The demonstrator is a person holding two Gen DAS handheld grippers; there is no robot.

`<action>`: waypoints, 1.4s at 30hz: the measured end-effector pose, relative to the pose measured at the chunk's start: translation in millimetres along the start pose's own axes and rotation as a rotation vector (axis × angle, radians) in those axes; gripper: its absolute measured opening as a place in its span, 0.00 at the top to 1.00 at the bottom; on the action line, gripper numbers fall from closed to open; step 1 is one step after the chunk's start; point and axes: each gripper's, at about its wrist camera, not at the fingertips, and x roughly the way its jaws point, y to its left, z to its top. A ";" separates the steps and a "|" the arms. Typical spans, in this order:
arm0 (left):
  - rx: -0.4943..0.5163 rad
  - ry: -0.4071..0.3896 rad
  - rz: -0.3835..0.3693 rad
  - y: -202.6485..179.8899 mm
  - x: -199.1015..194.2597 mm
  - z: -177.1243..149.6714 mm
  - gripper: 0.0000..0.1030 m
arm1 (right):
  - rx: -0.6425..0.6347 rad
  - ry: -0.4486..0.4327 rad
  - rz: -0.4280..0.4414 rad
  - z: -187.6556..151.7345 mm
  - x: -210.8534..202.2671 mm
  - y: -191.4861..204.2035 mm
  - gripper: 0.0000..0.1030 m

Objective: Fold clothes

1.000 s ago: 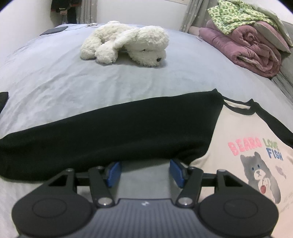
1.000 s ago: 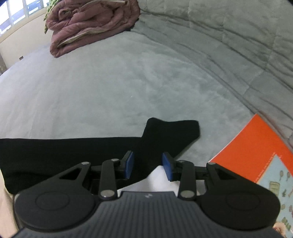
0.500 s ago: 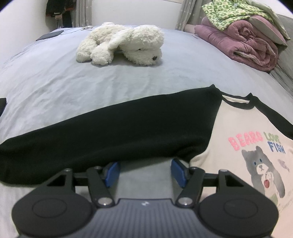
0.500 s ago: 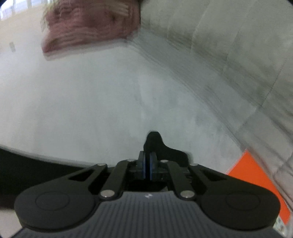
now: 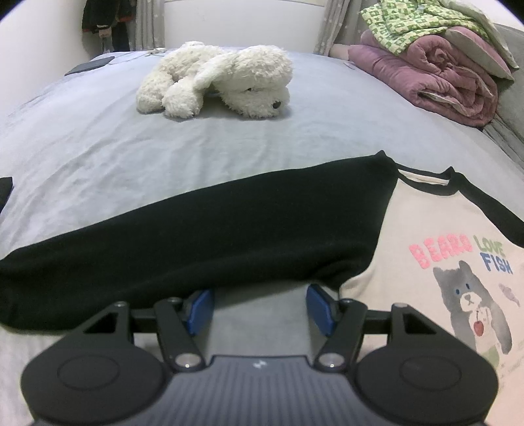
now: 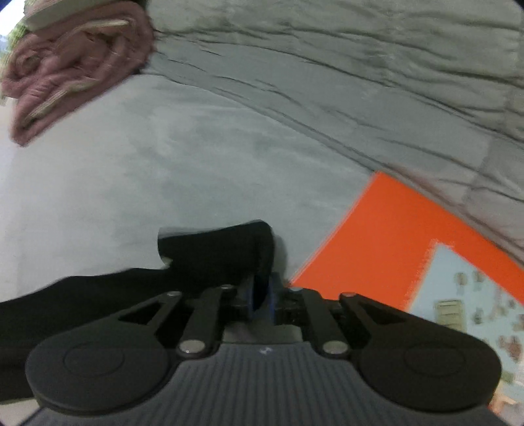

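A cream shirt (image 5: pixel 435 229) with a bear print and black sleeves lies flat on the grey bed (image 5: pixel 163 147). One black sleeve (image 5: pixel 196 242) stretches left across the left wrist view. My left gripper (image 5: pixel 260 306) stands open at that sleeve's near edge, with only bedsheet between its blue pads. In the right wrist view, the other black sleeve's cuff (image 6: pixel 222 249) is bunched and raised off the bed. My right gripper (image 6: pixel 261 295) has its pads on that cuff's fabric with a narrow gap, and its jaws are opening.
A white plush dog (image 5: pixel 222 82) lies at the far middle of the bed. Rolled pink quilts (image 5: pixel 442 82) with a green patterned cloth (image 5: pixel 409 26) sit at the far right. An orange book (image 6: pixel 393 236) lies just right of the right gripper, below a grey quilt (image 6: pixel 360 82).
The right gripper closed on the black sleeve cuff and swung with it, so the cuff now stands bunched up near the orange book. The left gripper and its sleeve stayed put.
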 end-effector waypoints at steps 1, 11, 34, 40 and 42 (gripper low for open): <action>0.003 0.000 0.001 -0.2 0.1 -0.1 0.37 | -0.018 -0.012 -0.057 1.1 0.2 1.3 0.80; 0.022 -0.004 0.013 -4.4 0.4 -2.5 0.36 | -0.251 -0.147 0.017 22.5 0.8 19.6 0.66; 0.038 -0.014 0.053 -11.9 1.8 -3.6 0.35 | -0.902 0.023 0.374 -6.7 2.5 89.9 0.71; 0.037 -0.015 0.048 -11.0 1.7 -3.5 0.35 | -0.965 0.020 0.310 -21.2 4.2 109.8 0.95; 0.033 -0.014 0.045 -10.0 1.6 -3.3 0.35 | -0.965 -0.038 0.299 -17.1 -4.2 109.9 0.95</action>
